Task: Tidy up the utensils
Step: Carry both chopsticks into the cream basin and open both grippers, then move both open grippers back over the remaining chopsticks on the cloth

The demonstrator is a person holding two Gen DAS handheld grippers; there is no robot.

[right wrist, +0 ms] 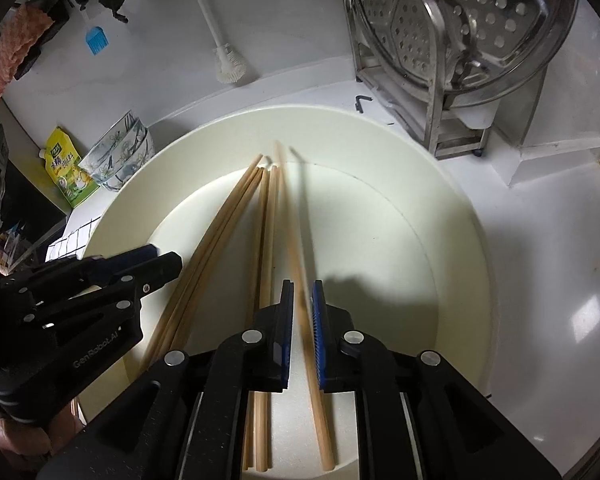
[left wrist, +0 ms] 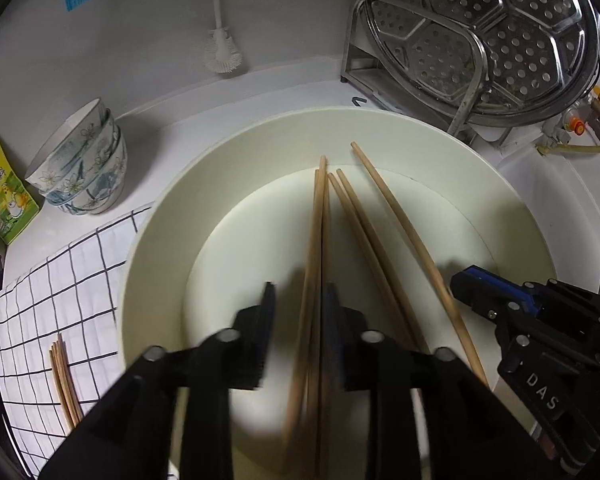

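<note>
Several wooden chopsticks [left wrist: 360, 224] lie in a large cream basin [left wrist: 156, 248]. My left gripper [left wrist: 298, 300] hangs over the basin with its jaws open around a bunch of chopsticks [left wrist: 318, 240], a gap on each side. My right gripper [right wrist: 302, 300] has its jaws narrowly apart around a single chopstick [right wrist: 296, 256], which passes between the pads; I cannot tell whether they touch it. The right gripper also shows at the right of the left wrist view [left wrist: 476, 288]. The left gripper shows at the left of the right wrist view [right wrist: 156, 264].
A few chopsticks [left wrist: 64, 380] lie on a checked cloth [left wrist: 40, 320] left of the basin. Stacked floral bowls [left wrist: 84, 164] and a yellow-green packet [left wrist: 4, 192] stand beyond it. A steel rack with a perforated steamer tray [left wrist: 500, 32] stands at the back right. A white brush [left wrist: 222, 52] leans on the wall.
</note>
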